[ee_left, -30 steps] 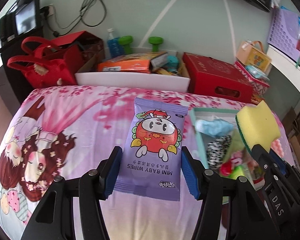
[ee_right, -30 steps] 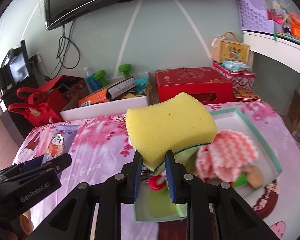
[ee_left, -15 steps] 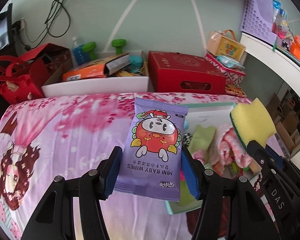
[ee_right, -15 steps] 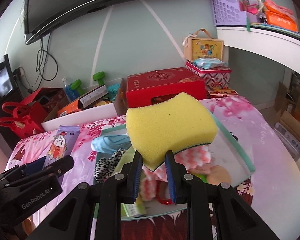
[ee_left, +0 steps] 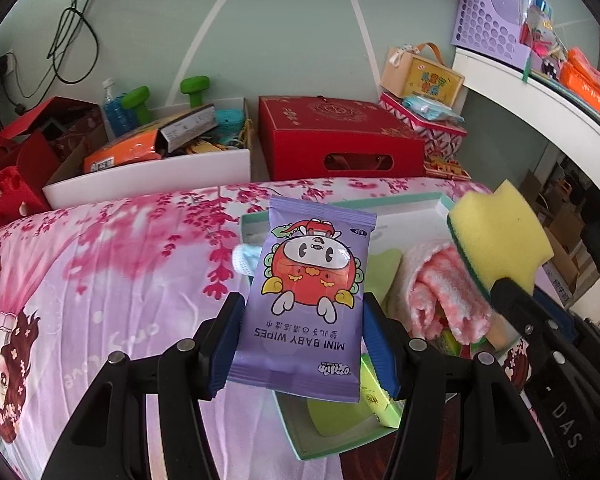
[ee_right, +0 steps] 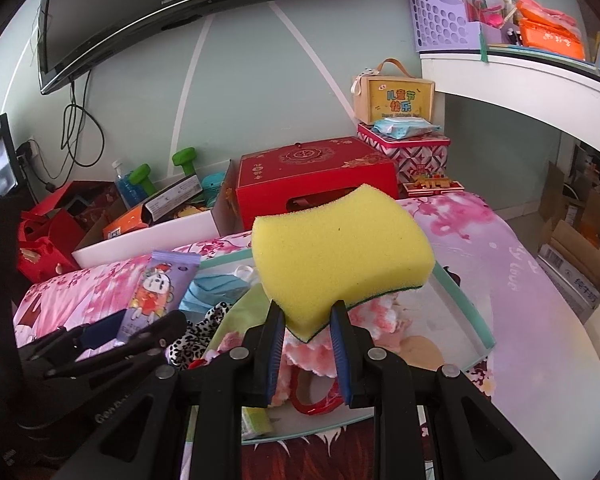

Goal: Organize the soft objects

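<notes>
On the left, the bedsheet (ee_left: 100,280) is pink and purple with a cartoon print; beyond its far edge stand a red bag (ee_left: 8,184) and a white bin (ee_left: 160,172) of mixed items.

The left gripper (ee_left: 302,344) is clamped on a purple wipes pack (ee_left: 308,300). Both blue pads press the pack's long edges, and the pack stands up from the jaws, print facing the camera, label upside down. The pack is held above the tray's left rim, over the boundary between sheet and tray.

The tray (ee_left: 420,204) is shallow, white, with a teal rim, and lies on the sheet right of centre. Contents: a blue face mask (ee_right: 212,288), a leopard-print item (ee_right: 196,340), a green cloth (ee_left: 384,268), a pink-and-white towel (ee_left: 444,292) and a red ring (ee_right: 312,400).

The right gripper (ee_right: 306,344) is closed to a narrow gap on a yellow sponge (ee_right: 340,248) with a green scouring layer on its underside. The pads squeeze the sponge's near corner. The sponge is held above the tray's contents, over the towel.

Behind the tray stands a red box (ee_right: 316,184).
</notes>
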Motion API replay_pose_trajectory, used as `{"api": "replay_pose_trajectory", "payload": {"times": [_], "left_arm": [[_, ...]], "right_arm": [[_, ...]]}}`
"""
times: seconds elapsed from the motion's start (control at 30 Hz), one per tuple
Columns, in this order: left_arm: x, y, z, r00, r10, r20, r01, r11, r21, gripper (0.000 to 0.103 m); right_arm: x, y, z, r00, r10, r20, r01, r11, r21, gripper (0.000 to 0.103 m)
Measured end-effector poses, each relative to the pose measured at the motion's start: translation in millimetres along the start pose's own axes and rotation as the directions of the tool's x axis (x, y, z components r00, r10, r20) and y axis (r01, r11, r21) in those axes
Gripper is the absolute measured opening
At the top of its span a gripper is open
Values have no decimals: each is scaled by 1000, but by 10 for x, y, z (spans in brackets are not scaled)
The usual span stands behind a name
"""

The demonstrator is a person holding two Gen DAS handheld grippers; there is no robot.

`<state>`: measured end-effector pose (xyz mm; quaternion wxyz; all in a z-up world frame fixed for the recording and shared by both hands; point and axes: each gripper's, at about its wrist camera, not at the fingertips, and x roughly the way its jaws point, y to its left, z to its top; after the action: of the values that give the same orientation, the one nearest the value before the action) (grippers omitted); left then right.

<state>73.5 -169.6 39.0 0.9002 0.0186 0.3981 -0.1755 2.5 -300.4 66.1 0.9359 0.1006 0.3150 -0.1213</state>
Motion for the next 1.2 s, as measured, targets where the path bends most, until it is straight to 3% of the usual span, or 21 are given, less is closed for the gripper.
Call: {"api": "replay_pose_trajectory", "payload": {"times": [0.53,0.6,1.2], "left_arm": [[147,-135,-38,998,-60,-35,61,998,28,61],[142,-134,-34,998,-58,-32,59,998,27,67],[82,177,-22,998,-20,-64,17,998,-60,68]], "right_arm": [[45,-1,-14,1000,-3,-15,3,1000,6,25],[47,0,-15,1000,-2,-17,3,1000,6,25],[102,48,-41,999,6,-33,-6,1000,-4,25]]}}
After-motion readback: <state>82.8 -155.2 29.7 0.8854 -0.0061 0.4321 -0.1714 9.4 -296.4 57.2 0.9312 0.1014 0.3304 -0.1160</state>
